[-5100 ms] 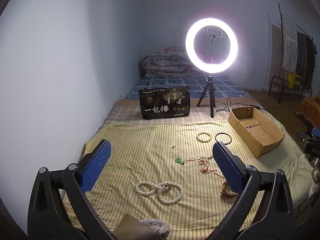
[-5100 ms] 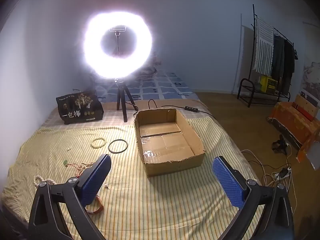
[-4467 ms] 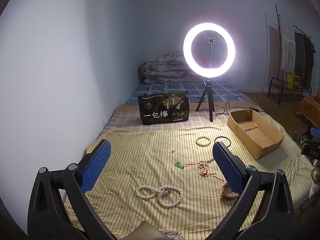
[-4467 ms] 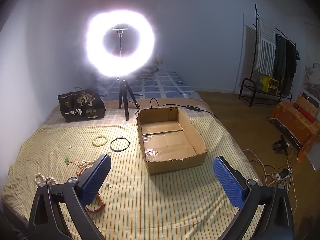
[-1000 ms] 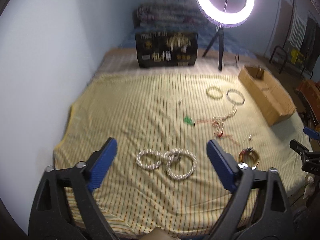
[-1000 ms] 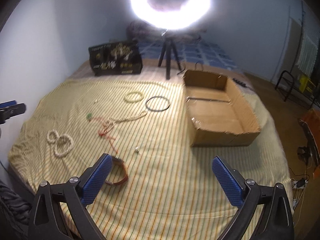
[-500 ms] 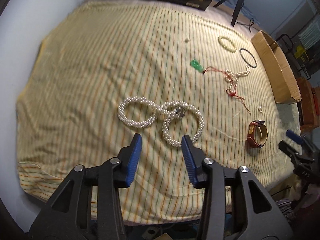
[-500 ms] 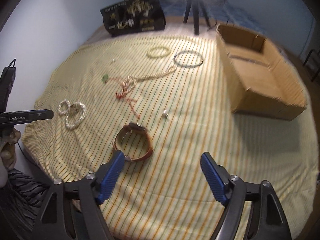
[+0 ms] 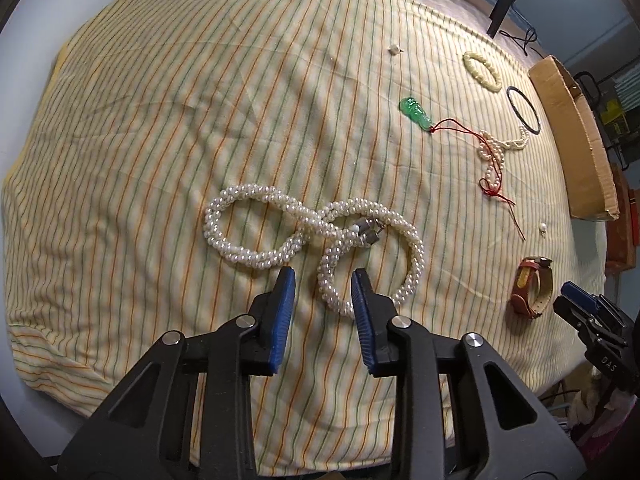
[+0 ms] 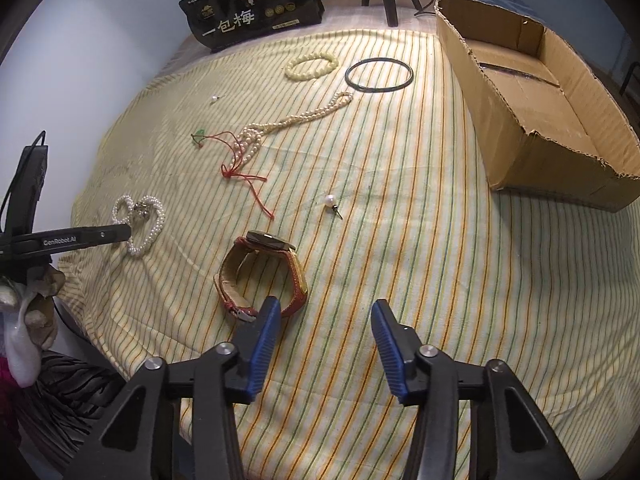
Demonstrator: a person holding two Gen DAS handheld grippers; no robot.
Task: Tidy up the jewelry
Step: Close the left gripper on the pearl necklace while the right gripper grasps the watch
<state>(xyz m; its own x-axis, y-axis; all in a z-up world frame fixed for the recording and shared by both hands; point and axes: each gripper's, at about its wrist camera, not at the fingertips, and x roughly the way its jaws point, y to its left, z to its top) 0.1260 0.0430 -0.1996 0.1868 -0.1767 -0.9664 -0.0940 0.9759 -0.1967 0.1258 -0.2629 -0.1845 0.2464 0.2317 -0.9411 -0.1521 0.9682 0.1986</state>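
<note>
A thick twisted pearl necklace lies in two loops on the striped bedsheet. My left gripper points down at it with its jaws closing. The near edge of the right loop runs between the pads, which do not press on it. A red-strapped watch stands on edge near the bed's front. My right gripper hovers just right of the watch, jaws closing, with its left finger at the strap's near corner. An open cardboard box sits at the right.
Further back lie a green pendant on red cord, a thin pearl strand, a cream bead bracelet, a black bangle and two pearl studs. A black bag and a tripod stand behind. The bed's edge is close below both grippers.
Both grippers have dropped toward the bed and tipped downward while their jaws narrowed. The left now sits over the pearl necklace, the right beside the watch.
</note>
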